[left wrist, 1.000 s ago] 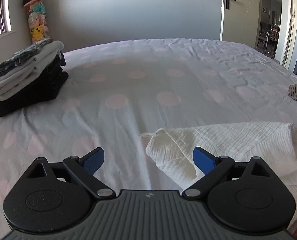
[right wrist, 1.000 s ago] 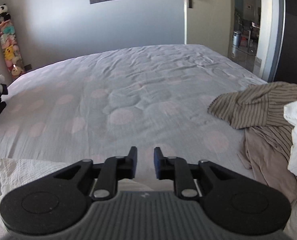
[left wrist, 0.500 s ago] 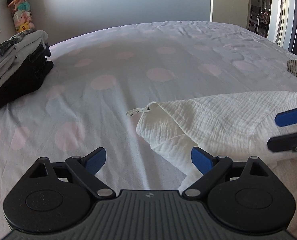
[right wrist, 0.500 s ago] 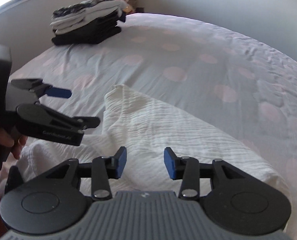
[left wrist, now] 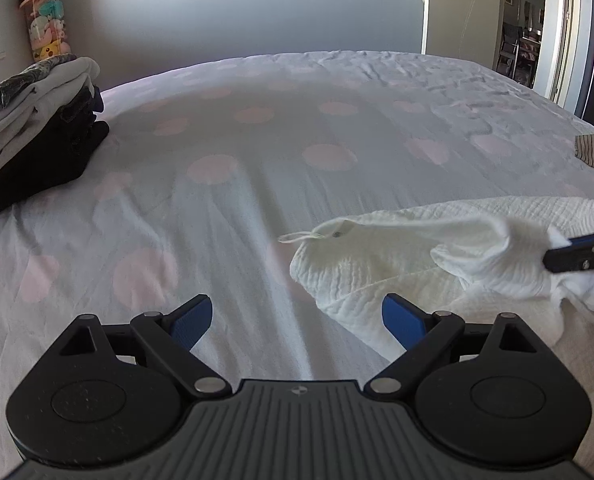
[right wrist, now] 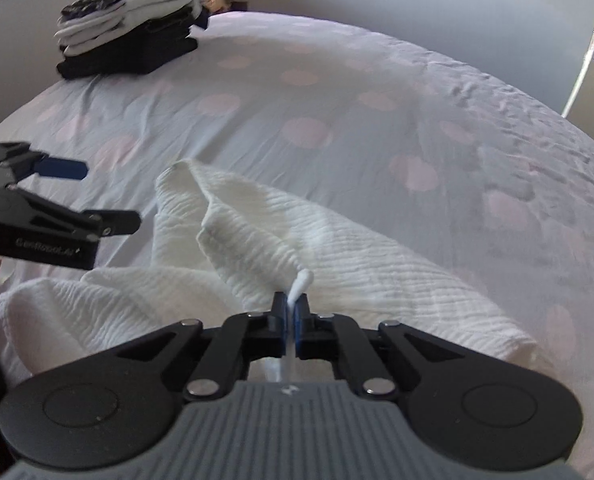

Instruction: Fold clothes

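Grasp step: right gripper [right wrist: 291, 314] fingers clenched on cloth [right wrist: 337, 252] edge; left gripper [left wrist: 297, 316] fingers released. Next: left takes near corner.

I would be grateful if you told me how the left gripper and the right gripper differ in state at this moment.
The left gripper stands wide open; the right gripper is shut. Nothing lies between the left gripper's blue pads, which hover beside the corner of the white crinkled garment, whereas the right gripper pinches a fold of that garment and lifts it slightly. Both point down towards the bed and are of the same black, blue-padded build.
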`<state>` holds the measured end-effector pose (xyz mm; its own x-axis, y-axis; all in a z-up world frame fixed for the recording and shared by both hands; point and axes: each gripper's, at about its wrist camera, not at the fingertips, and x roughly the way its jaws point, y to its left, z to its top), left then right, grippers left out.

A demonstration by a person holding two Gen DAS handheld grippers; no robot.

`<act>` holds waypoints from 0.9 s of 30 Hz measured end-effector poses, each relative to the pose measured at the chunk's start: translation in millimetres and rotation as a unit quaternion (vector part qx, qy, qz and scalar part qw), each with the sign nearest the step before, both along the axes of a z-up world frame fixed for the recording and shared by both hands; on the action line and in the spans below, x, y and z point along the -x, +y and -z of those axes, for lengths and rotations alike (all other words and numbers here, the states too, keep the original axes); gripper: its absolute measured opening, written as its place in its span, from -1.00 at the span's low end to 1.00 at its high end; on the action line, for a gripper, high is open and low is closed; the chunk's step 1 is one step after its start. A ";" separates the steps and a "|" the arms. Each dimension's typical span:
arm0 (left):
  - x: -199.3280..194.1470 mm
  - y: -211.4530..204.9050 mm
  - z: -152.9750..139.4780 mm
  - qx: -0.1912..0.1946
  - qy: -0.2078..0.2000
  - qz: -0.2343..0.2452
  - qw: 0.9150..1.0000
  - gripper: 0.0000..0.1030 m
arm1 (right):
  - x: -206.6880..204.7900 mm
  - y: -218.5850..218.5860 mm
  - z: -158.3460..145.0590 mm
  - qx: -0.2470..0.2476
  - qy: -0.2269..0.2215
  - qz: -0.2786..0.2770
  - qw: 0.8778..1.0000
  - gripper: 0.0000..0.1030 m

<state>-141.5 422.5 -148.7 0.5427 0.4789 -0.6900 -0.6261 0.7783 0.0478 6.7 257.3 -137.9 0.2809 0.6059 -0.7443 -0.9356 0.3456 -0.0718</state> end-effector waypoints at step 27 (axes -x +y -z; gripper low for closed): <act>-55.9 -17.1 6.7 -0.074 0.020 0.176 0.981 1.00 | -143.4 -109.0 42.5 -0.100 0.133 0.305 0.938 -0.94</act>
<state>-85.6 405.4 -155.4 0.6659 0.3635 -0.6515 -0.3155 0.9286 0.1956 150.1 148.3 -180.4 0.4414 0.5273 -0.7261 -0.5356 0.8040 0.2583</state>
